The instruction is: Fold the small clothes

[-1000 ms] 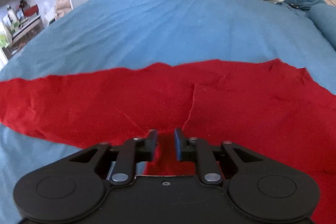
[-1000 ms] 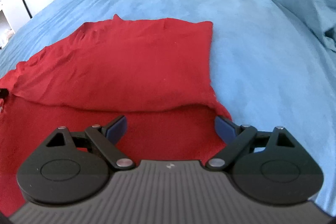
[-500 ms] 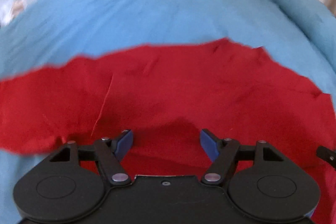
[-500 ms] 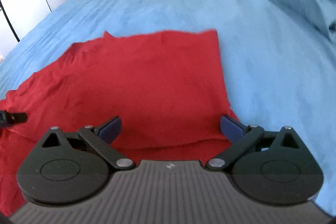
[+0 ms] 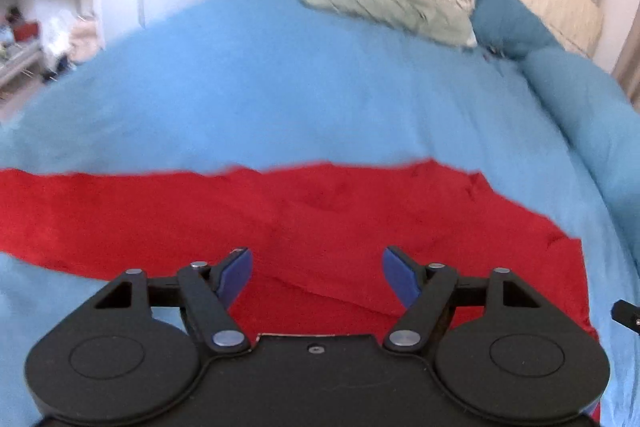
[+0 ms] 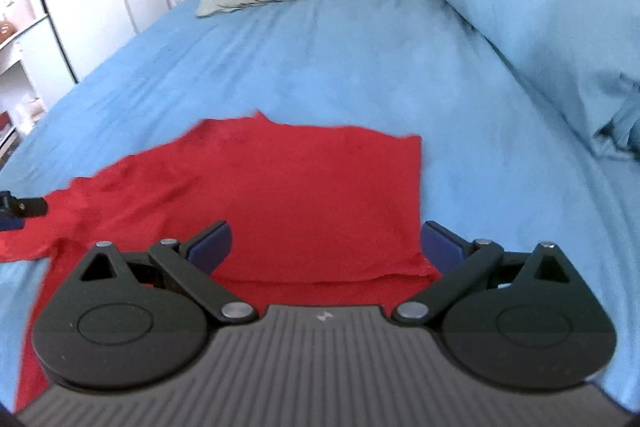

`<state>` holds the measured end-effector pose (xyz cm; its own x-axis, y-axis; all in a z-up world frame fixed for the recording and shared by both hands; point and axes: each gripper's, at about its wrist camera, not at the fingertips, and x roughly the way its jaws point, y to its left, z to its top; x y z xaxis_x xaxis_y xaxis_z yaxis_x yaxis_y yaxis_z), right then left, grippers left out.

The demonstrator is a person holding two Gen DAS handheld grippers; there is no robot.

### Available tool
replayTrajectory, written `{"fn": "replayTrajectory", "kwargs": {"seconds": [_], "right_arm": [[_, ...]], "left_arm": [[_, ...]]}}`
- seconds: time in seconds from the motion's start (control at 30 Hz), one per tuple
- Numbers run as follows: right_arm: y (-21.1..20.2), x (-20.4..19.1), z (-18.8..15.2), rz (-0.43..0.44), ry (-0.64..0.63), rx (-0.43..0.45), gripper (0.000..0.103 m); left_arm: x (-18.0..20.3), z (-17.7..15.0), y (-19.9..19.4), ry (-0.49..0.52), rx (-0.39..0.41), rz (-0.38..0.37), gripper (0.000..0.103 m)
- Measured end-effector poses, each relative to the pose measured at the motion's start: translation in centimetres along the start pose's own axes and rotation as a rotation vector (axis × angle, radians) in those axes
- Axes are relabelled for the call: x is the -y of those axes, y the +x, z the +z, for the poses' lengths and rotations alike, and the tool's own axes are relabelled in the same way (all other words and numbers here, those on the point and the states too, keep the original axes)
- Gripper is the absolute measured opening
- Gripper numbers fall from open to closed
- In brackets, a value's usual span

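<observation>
A red garment (image 5: pixel 320 211) lies spread on the blue bed sheet (image 5: pixel 280 99), with one layer folded over another. It also shows in the right wrist view (image 6: pixel 304 195), its right edge straight. My left gripper (image 5: pixel 316 275) is open and empty, held over the garment's near part. My right gripper (image 6: pixel 326 245) is open and empty above the garment's near right corner. The tip of the left gripper shows at the left edge of the right wrist view (image 6: pixel 20 209).
A grey-green pillow (image 5: pixel 384 7) and a dark teal pillow (image 5: pixel 508 19) lie at the headboard. A bunched blue duvet (image 6: pixel 560 27) runs along the right side. White cupboards and shelves (image 5: pixel 60 7) stand to the left of the bed.
My left gripper has opened, let go of the red cloth, and drawn back. The right gripper stayed open and drew back too. The garment now lies folded over.
</observation>
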<state>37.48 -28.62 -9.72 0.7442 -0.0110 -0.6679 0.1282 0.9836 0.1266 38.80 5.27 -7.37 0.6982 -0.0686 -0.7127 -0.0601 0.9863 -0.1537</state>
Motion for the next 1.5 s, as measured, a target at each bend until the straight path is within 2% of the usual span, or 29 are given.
{"fn": "replayTrajectory", "kwargs": {"seconds": [0.03, 0.07, 0.13, 0.23, 0.37, 0.47, 0.57, 0.67, 0.73, 0.8, 0.93, 1.07, 1.13, 1.23, 1.33, 1.5], "right_arm": [[-1.1, -0.9, 0.3, 0.013, -0.007, 0.000, 0.103], [-2.0, -1.8, 0.6, 0.028, -0.014, -0.003, 0.103], [-3.4, -4.0, 0.5, 0.058, -0.028, -0.021, 0.103], [-3.5, -7.3, -0.3, 0.067, -0.031, -0.062, 0.103], [-2.7, -11.4, -2.2, 0.091, 0.021, -0.095, 0.103], [-2.2, -14.6, -3.8, 0.089, 0.031, -0.115, 0.103], [-1.7, -17.8, -5.6, 0.082, 0.037, -0.125, 0.103], [-0.7, -20.4, -6.9, 0.067, 0.030, -0.130, 0.103], [0.2, -21.7, -7.6, 0.052, 0.029, -0.139, 0.103], [0.9, -22.4, -8.0, 0.040, 0.045, -0.143, 0.103], [1.7, -23.3, -8.5, 0.024, 0.059, -0.138, 0.103], [2.3, -23.4, -8.6, 0.018, 0.045, -0.135, 0.103], [2.7, -23.2, -8.6, 0.018, 0.048, -0.136, 0.103], [3.0, -22.8, -8.5, 0.020, 0.052, -0.125, 0.103], [3.4, -22.2, -8.2, 0.027, 0.056, -0.117, 0.103], [3.1, -20.4, -6.8, 0.039, 0.058, -0.089, 0.103]], "left_arm": [[-1.2, 0.3, -1.4, -0.008, 0.015, 0.016, 0.099], [-2.4, 0.5, -2.7, -0.019, 0.032, 0.032, 0.103], [-5.2, 0.7, -4.8, -0.041, 0.061, 0.051, 0.103], [-9.9, 0.8, -6.2, -0.076, 0.053, 0.098, 0.103], [-17.2, 0.7, -5.8, -0.177, 0.041, 0.160, 0.103], [-22.7, 0.4, -5.0, -0.260, 0.050, 0.177, 0.102], [-27.4, -0.1, -3.3, -0.335, 0.042, 0.188, 0.093], [-31.5, -0.7, -1.0, -0.409, 0.016, 0.186, 0.077], [-33.7, -1.0, 0.7, -0.445, -0.003, 0.178, 0.060], [-35.5, -1.1, 2.2, -0.461, -0.015, 0.175, 0.057], [-37.5, -1.1, 4.0, -0.483, -0.018, 0.182, 0.049], [-37.4, -0.4, 4.6, -0.442, 0.021, 0.205, 0.045], [-37.6, 0.0, 5.4, -0.435, 0.028, 0.234, 0.027], [-37.9, 0.5, 6.0, -0.432, 0.034, 0.256, 0.011], [-37.1, 1.1, 5.7, -0.412, 0.045, 0.276, 0.007], [-33.1, 3.8, 2.5, -0.344, 0.148, 0.254, 0.007]]}}
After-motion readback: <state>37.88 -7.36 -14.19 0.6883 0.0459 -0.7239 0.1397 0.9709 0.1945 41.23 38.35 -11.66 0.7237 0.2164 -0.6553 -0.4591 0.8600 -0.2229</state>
